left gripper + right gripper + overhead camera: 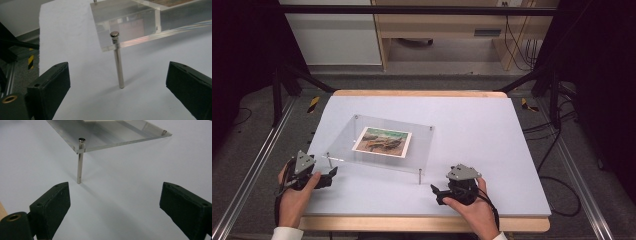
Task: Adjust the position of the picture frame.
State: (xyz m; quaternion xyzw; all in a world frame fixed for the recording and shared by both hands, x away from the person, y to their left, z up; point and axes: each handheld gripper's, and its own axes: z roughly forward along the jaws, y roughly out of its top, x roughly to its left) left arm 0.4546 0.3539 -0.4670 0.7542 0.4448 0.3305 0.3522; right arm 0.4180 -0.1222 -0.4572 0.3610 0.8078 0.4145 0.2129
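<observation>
A clear acrylic plate stands on thin metal posts in the middle of the pale table, with a printed picture in it. My left gripper lies open just left of the plate's near left post. In the left gripper view that post rises between the wide-apart jaws of the left gripper, under the plate corner, and nothing touches the pads. My right gripper is open near the front right post. In the right gripper view the right gripper faces this post, which stands ahead and left of it.
A person's hands hold both grippers near the table's wooden front edge. Black frame legs and aluminium rails flank the table. Cables trail on the floor at the right. Wooden furniture stands behind.
</observation>
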